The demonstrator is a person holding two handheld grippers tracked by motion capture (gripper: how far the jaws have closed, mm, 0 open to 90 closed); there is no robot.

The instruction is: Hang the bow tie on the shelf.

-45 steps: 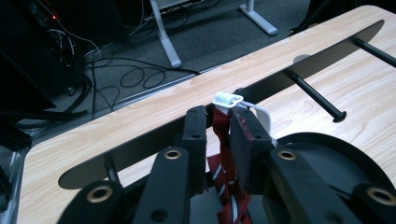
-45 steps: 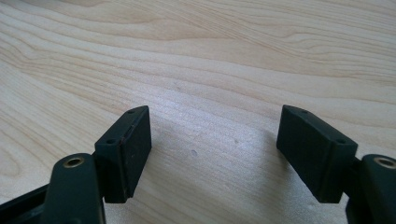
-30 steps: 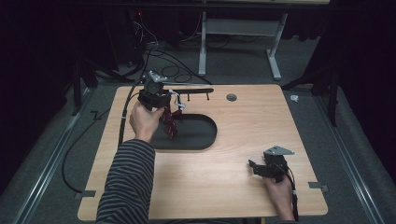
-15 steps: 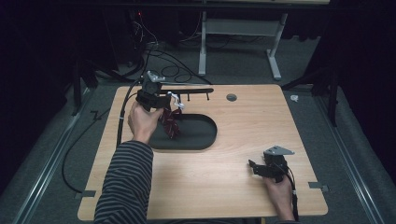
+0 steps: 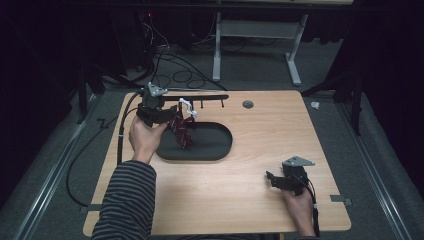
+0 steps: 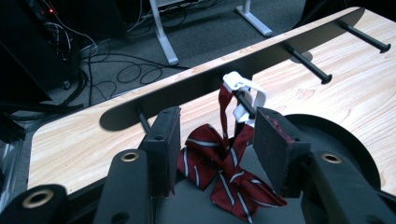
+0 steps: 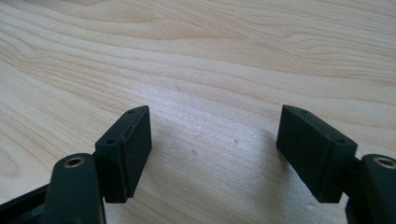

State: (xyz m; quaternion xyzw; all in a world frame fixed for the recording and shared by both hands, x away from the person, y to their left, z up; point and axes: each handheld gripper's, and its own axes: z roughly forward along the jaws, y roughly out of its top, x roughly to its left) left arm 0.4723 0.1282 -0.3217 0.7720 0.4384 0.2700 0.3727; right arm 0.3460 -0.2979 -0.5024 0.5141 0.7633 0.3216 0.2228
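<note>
Hanging red bow tie (image 6: pixel 224 172) by white clip (image 6: pixel 243 91) on rack peg (image 6: pixel 245 105); left hand-held gripper (image 6: pixel 215 140) spread around it. Right hand-held gripper (image 7: pixel 215 149) spread, idle on counter (image 5: pixel 280 200). Next, probably: withdraw clear of peg.

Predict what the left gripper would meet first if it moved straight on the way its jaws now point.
Most likely the red striped bow tie hanging by its white clip from a rack peg; it lies between the open jaws, though depth is uncertain.

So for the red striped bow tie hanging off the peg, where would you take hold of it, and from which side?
Probably at the knot in the middle of the bow tie, where the two wings pinch narrow. Its white clip is hooked over a peg of the black rack, so the bow dangles toward the dark tray. Come from the person's side, as the open left claw already faces it, one jaw on each side of it.
</note>
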